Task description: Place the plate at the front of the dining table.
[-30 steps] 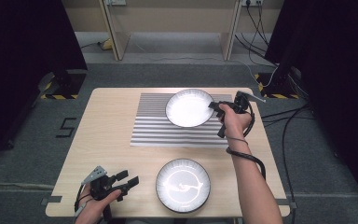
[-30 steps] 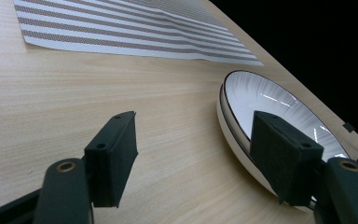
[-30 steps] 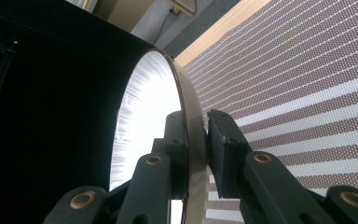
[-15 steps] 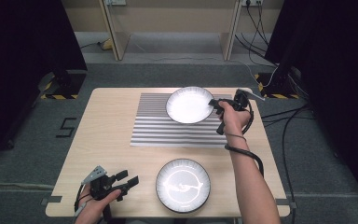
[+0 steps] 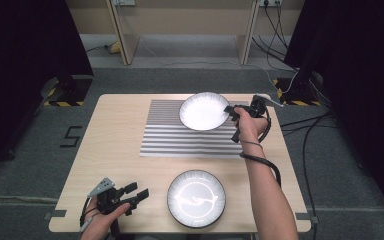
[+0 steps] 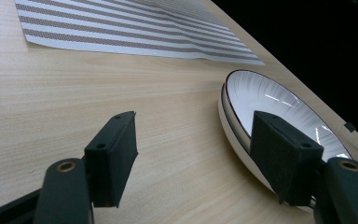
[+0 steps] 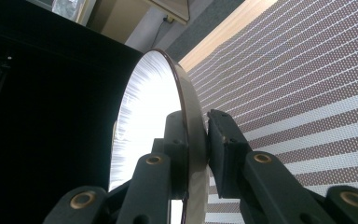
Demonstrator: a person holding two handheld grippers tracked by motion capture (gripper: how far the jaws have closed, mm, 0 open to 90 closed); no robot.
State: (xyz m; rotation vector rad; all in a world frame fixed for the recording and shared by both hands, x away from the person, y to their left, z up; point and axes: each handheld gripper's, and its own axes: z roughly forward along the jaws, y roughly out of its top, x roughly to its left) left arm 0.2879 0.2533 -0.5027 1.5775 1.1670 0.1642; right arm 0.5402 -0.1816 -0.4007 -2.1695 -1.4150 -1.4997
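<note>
Our right gripper (image 5: 229, 111) pinches the rim of the far plate (image 5: 203, 111) over the striped mat (image 5: 180, 137). Our left gripper (image 5: 136, 194) rests spread, left of the near plate (image 5: 196, 198).

Black two-jaw tongs (image 6: 193, 158) with brass-coloured screws, a grey three-cornered plate, trailing black cables.

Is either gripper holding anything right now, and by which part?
The right gripper is shut on the far plate, pinching its rim at the right edge. The left gripper is open, holding nothing.

White ribbed plates (image 5: 204, 111), dark rims, grey-and-white striped mat (image 5: 180, 140), pale wood table (image 5: 115, 145)
</note>
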